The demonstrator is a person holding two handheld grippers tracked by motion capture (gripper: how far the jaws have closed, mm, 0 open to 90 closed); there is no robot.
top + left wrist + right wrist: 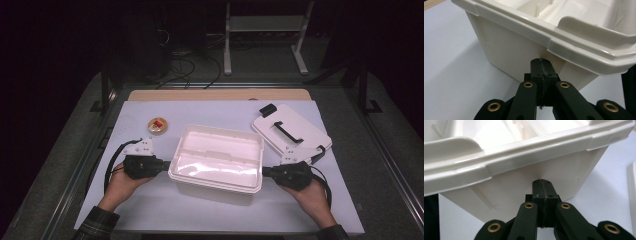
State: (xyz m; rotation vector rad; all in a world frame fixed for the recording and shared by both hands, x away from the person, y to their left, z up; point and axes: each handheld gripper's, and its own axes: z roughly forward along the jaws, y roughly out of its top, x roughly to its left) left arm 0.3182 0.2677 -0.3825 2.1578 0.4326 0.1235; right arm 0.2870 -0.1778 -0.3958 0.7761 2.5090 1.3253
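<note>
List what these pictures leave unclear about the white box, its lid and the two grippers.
- White box: floor washed out by glare, high view.
- Contact of left gripper and right gripper, both shut, with the walls: hidden by the tips and the overhanging rim.
- Lid: near corner covered by the right gripper.
- Small round thing: too small to identify.

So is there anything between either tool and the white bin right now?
Nothing visible. The left tool and right tool, both shut, meet the end walls of the open white bin just under its rim. The lid and small round tin lie off to the sides.
</note>
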